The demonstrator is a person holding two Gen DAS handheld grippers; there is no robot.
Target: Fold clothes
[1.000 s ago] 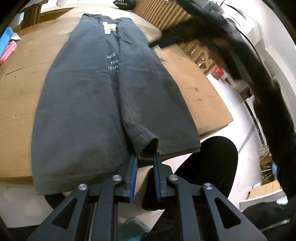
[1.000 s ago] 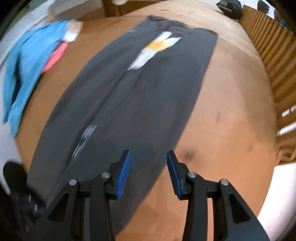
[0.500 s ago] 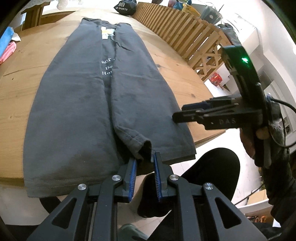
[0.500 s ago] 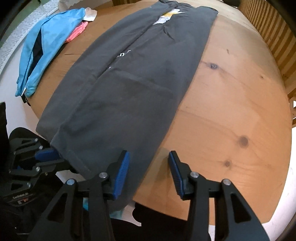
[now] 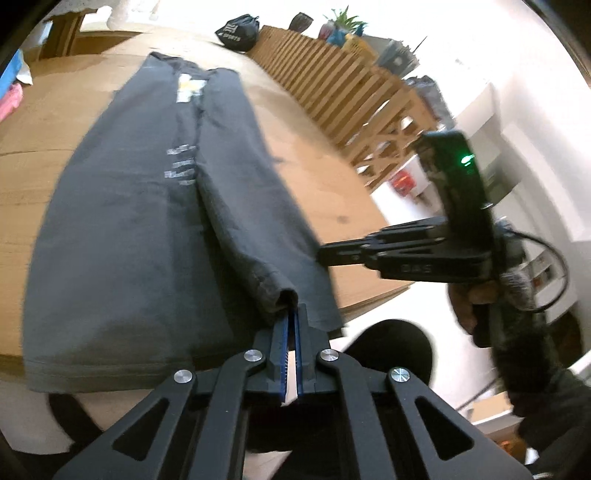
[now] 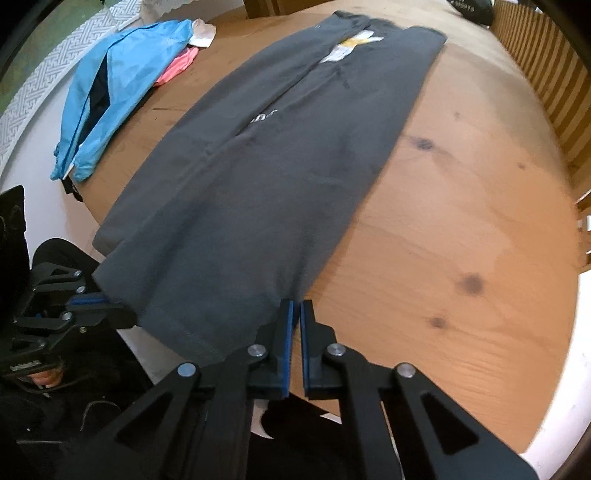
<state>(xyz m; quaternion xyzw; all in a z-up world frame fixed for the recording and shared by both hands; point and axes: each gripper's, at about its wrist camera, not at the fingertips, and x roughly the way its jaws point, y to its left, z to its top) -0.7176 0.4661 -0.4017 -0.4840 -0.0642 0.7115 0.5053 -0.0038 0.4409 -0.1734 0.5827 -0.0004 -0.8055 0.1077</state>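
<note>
A dark grey T-shirt (image 5: 129, 240) (image 6: 277, 166) lies lengthwise on the wooden table (image 5: 314, 155) (image 6: 461, 184), its sides folded in toward the middle and its hem hanging over the near edge. My left gripper (image 5: 291, 314) is shut on the folded flap's end at the hem; in the right wrist view the left gripper (image 6: 110, 302) sits at the hem's left part. My right gripper (image 6: 297, 308) is shut on the hem's near right corner. Seen from the left wrist, the right gripper (image 5: 325, 254) meets the shirt's right edge, held by a hand.
A blue jacket (image 6: 107, 81) and a pink garment (image 6: 177, 64) lie at the table's far left. A slatted wooden rail (image 5: 332, 81) (image 6: 554, 55) runs along the right side. A black bag (image 5: 236, 31) sits at the far end. The person's dark legs (image 5: 391, 354) are below the near edge.
Both grippers went from open to shut on the shirt's hem. The right gripper moved back from above the shirt to the near right corner.
</note>
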